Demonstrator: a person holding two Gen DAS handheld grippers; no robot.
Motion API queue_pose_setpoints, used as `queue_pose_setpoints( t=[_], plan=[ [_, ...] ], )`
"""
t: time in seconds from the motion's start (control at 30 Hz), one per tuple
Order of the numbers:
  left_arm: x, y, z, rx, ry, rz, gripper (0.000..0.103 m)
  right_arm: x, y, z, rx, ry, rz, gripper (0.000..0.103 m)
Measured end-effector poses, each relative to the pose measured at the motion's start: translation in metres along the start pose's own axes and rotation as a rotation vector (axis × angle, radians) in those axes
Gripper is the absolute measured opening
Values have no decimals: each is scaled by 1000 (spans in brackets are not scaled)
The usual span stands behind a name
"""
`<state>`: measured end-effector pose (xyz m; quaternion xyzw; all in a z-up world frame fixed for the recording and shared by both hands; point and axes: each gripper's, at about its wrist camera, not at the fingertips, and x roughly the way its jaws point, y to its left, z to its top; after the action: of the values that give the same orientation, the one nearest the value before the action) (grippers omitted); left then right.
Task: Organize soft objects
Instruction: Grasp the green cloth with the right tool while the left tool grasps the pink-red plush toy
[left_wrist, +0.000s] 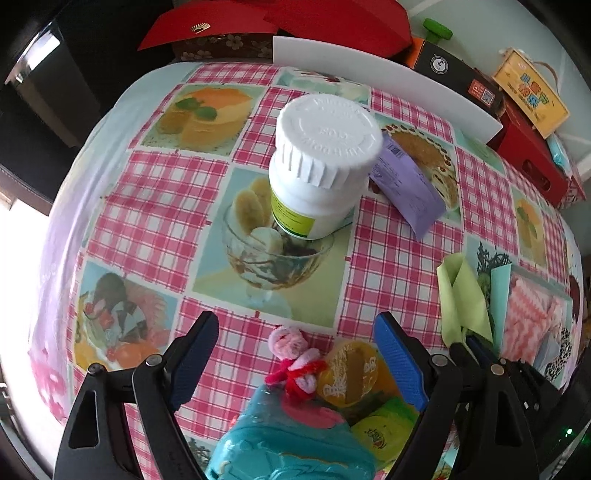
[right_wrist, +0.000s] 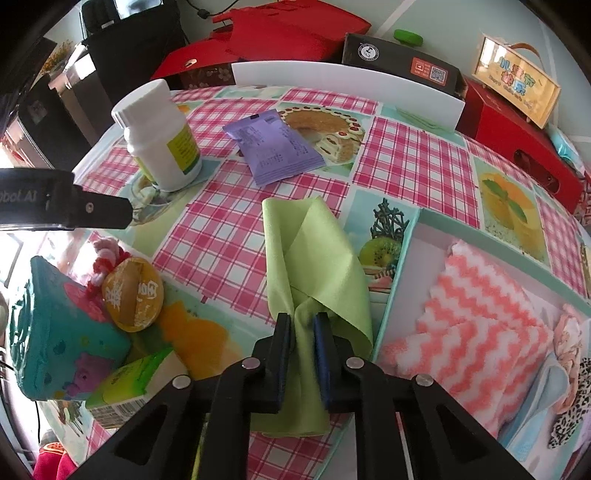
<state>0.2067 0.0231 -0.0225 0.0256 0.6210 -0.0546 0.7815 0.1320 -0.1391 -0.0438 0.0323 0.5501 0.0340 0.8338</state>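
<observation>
On the checked tablecloth (right_wrist: 229, 236), sorting of soft things is under way. At the far left of the right wrist view, the teal foam toy (right_wrist: 55, 332) is lying beside a pink and red yarn knot (right_wrist: 107, 258), an amber round pack (right_wrist: 133, 295) and a small green carton (right_wrist: 129, 384). The left gripper (left_wrist: 295, 365) is hovering over this cluster with its jaws standing wide apart and nothing between the pads, the yarn knot lying just below the gap. Farther back, a white pill bottle (right_wrist: 162, 136) is standing upright, with a purple sachet (right_wrist: 273, 147) lying flat to its right.

At centre, the right gripper (right_wrist: 301, 354) is clamping a bunched fold of the lime green cloth (right_wrist: 317, 251), its jaws drawn close together on the fabric while the rest of the cloth is trailing across the table toward the far side.

To the right, touching the cloth's edge, the pale green box (right_wrist: 410, 258) is already holding a pink zigzag towel (right_wrist: 480, 314), a light blue cloth (right_wrist: 543, 398) and a leopard print piece (right_wrist: 576, 406).

The step in hand appears to be carrying the cloth into that box. Doing it well probably means lifting high enough that the trailing end is clearing the box wall, then lowering over the bare near corner before letting go, so no fabric is draping over the rim.
</observation>
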Motion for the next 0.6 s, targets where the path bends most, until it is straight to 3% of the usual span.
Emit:
queue_pose_setpoints(
  t=[0.07,0.13,0.4,0.6],
  plan=[
    [2,1,4,3,21,-1,82,0,-2,0,7,1,10,14],
    [7,2,7,6,54,-10,63,-1,-3,1,12,1,18,14],
    [27,-14,11,72,182,43,52,-1,-5,1,30,1,42,14],
    [38,-22,19,99,227,101,51,-1,-5,2,43,0,58,14]
  ],
)
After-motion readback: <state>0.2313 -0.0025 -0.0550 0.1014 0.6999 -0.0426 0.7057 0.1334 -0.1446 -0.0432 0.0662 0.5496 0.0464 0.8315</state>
